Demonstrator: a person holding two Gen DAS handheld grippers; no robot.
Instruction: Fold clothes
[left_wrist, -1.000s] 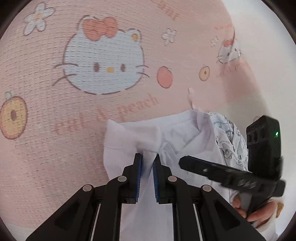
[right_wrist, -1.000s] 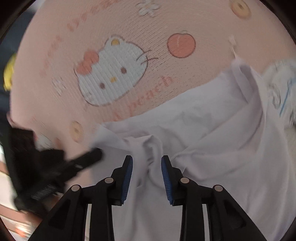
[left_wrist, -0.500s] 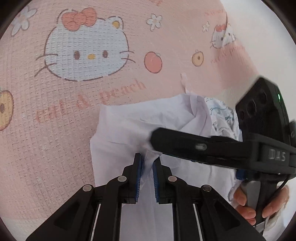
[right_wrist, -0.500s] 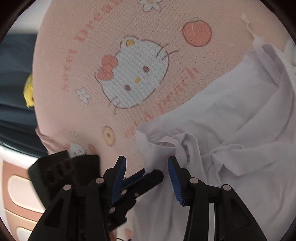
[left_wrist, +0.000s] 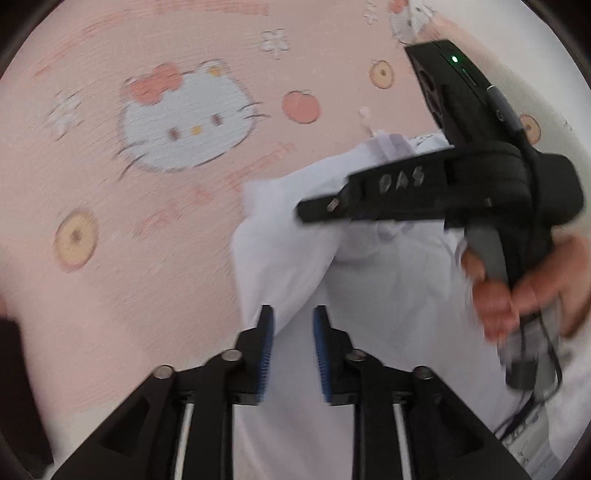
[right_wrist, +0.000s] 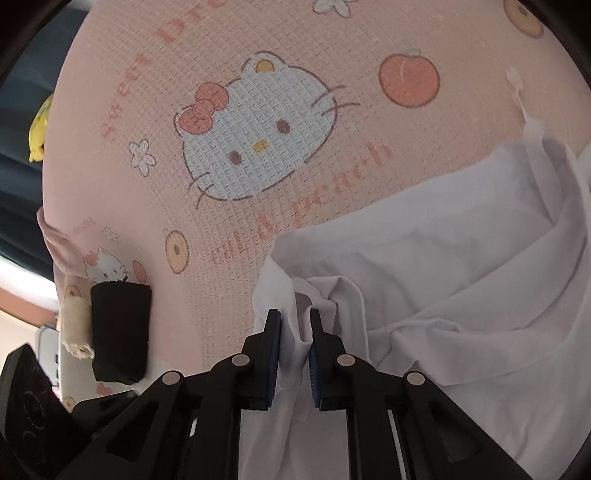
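A white garment (right_wrist: 424, 280) lies crumpled on a pink cartoon-cat bedsheet (right_wrist: 147, 92). My right gripper (right_wrist: 295, 332) is closing, and its blue pads pinch a bunched fold at the garment's left edge. In the left wrist view the right gripper (left_wrist: 310, 210) reaches in from the right over the white garment (left_wrist: 288, 266), held by a hand (left_wrist: 517, 288). My left gripper (left_wrist: 294, 332) is opening just above the cloth. White fabric shows in the gap between its pads, but they do not press on it. This view is motion-blurred.
A black rolled item (right_wrist: 118, 332) and a beige roll (right_wrist: 75, 325) lie at the sheet's left edge. A yellow object (right_wrist: 40, 129) sits beyond the bed on the dark blue side. A patterned white-and-blue cloth (left_wrist: 532, 435) peeks out at the right.
My left gripper let go of the white fold, opened and drew away from it. My right gripper spread wide, moved onto the garment's bunched edge and closed on it.
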